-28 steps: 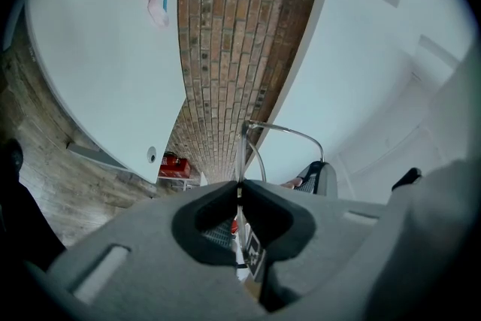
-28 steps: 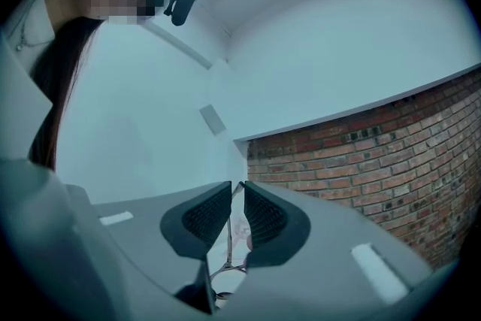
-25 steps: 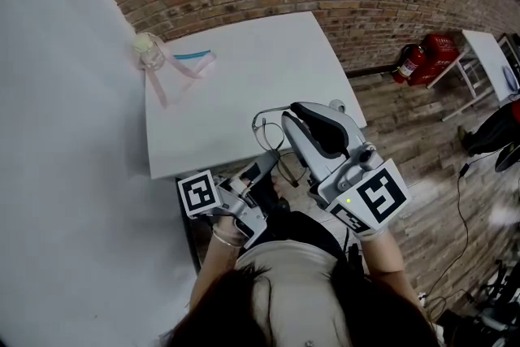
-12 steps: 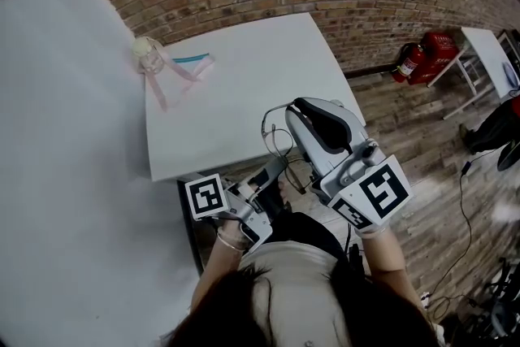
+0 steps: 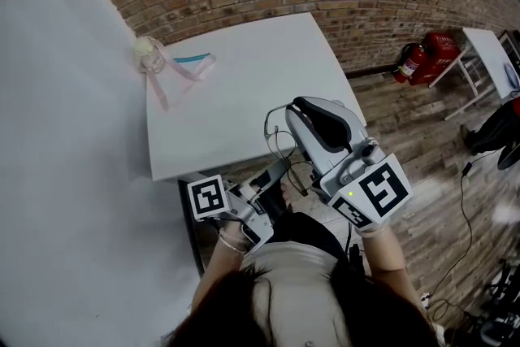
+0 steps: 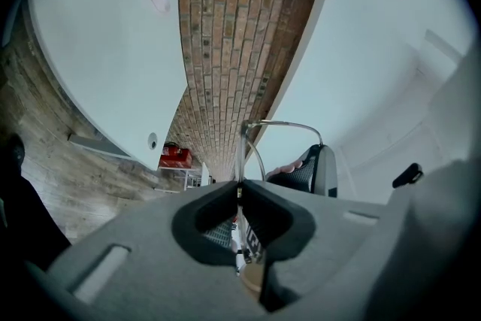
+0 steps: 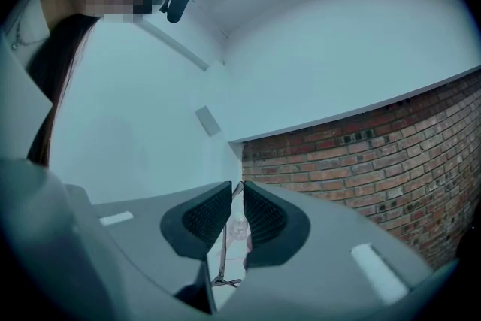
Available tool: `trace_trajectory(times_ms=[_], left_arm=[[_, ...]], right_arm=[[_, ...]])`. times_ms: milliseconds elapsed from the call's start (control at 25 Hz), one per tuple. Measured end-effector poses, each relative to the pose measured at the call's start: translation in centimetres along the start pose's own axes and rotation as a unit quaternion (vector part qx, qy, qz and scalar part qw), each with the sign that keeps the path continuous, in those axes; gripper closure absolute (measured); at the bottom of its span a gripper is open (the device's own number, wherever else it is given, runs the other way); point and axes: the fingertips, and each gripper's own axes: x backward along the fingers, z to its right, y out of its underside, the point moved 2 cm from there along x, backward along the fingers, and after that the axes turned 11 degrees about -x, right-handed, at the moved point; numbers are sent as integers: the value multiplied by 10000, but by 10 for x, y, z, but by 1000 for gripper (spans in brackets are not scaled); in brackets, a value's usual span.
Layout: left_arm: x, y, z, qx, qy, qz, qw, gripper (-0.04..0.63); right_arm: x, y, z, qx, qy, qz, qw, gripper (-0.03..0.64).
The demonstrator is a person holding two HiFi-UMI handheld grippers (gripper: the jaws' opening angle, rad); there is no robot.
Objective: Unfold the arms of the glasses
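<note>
Pinching tight on a slim metal piece of the frame, the left tongs (image 6: 239,188) are holding the thin wire glasses (image 5: 278,140) in the air just off the near edge of the desk (image 5: 244,93). The right tongs (image 7: 235,195), jaws only a sliver apart, are clamping another thin part, seemingly an arm. The unfolding is looking under way. The next move is probably calling for the right tongs swinging that arm outward about its hinge while the left tongs are steadying the frame, gently, since the wire is looking easy to bend.
</note>
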Motion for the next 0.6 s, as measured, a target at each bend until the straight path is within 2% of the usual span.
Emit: trace_trajectory(times_ms=[600], left_arm=[[4, -11, 0, 162, 34, 232, 9996, 572]], right_arm=[[-1, 2, -3, -6, -76, -74, 9999, 560]])
